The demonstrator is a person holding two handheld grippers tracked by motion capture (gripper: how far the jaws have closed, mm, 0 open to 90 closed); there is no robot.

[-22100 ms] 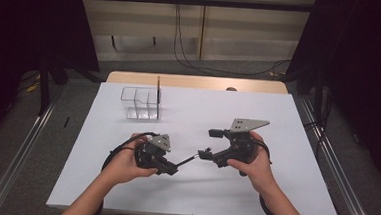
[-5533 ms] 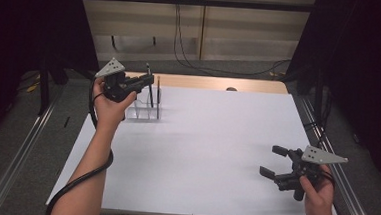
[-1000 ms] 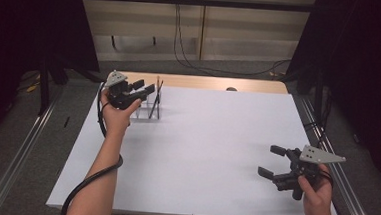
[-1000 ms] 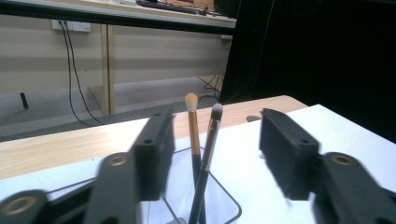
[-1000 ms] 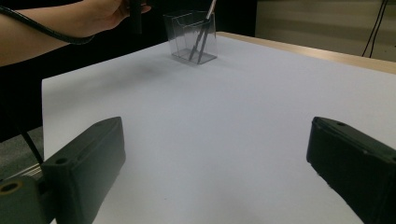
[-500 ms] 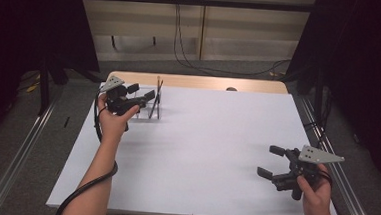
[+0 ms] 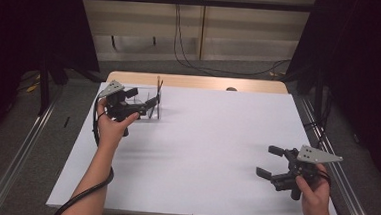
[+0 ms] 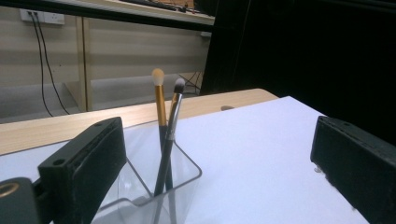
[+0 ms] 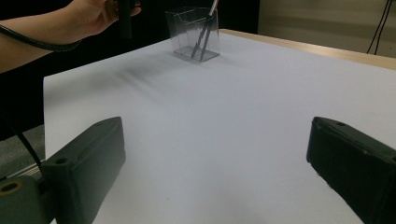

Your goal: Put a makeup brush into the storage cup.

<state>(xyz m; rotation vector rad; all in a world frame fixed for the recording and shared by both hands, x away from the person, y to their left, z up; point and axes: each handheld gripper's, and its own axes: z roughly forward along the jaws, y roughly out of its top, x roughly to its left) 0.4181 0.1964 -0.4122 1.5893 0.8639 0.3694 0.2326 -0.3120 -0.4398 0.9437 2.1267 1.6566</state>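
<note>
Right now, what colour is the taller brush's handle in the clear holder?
Gold upper handle with a pale peach tip, black lower down; clearest in the left gripper view.

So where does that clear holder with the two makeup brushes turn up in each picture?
High view: clear holder at the far left of the white sheet, beside the left claw.
Left gripper view: bottom centre, between the jaws.
Right gripper view: top centre.
Shared landmark: wooden table edge.
</note>
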